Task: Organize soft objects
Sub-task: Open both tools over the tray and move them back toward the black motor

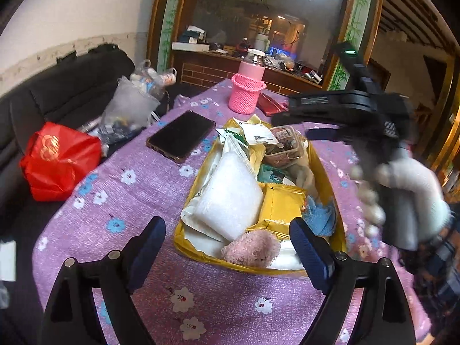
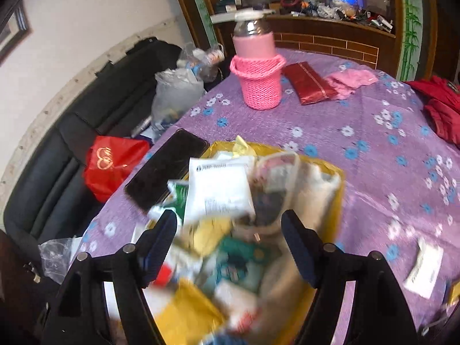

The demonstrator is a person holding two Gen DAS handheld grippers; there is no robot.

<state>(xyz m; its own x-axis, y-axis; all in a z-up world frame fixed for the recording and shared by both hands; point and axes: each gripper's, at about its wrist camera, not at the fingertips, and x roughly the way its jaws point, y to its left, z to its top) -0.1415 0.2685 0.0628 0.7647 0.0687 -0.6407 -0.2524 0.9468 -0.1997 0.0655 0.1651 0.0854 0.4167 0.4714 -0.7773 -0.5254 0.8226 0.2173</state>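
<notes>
A yellow tray [image 1: 326, 158] on the purple flowered tablecloth [image 1: 138, 201] holds soft things: a white padded pouch [image 1: 230, 192], a yellow packet [image 1: 279, 207], a pink fluffy cloth [image 1: 253, 248], a blue cloth [image 1: 320, 214] and a clear snack box [image 1: 284, 143]. My left gripper [image 1: 227, 247] is open and empty at the tray's near end. My right gripper [image 2: 230, 247] is open and empty, low over the tray [image 2: 335, 198], blurred; it also shows in the left wrist view [image 1: 290, 128], held by a gloved hand. A pink cloth [image 2: 350, 82] lies far on the table.
A black phone [image 1: 181, 135] lies left of the tray. A pink knitted holder with a bottle [image 2: 257, 69] and a red pouch [image 2: 309, 83] stand behind. A red bag [image 1: 57, 161] and plastic bags [image 1: 129, 106] lie on the dark sofa. Red clothing [image 2: 440, 106] is at right.
</notes>
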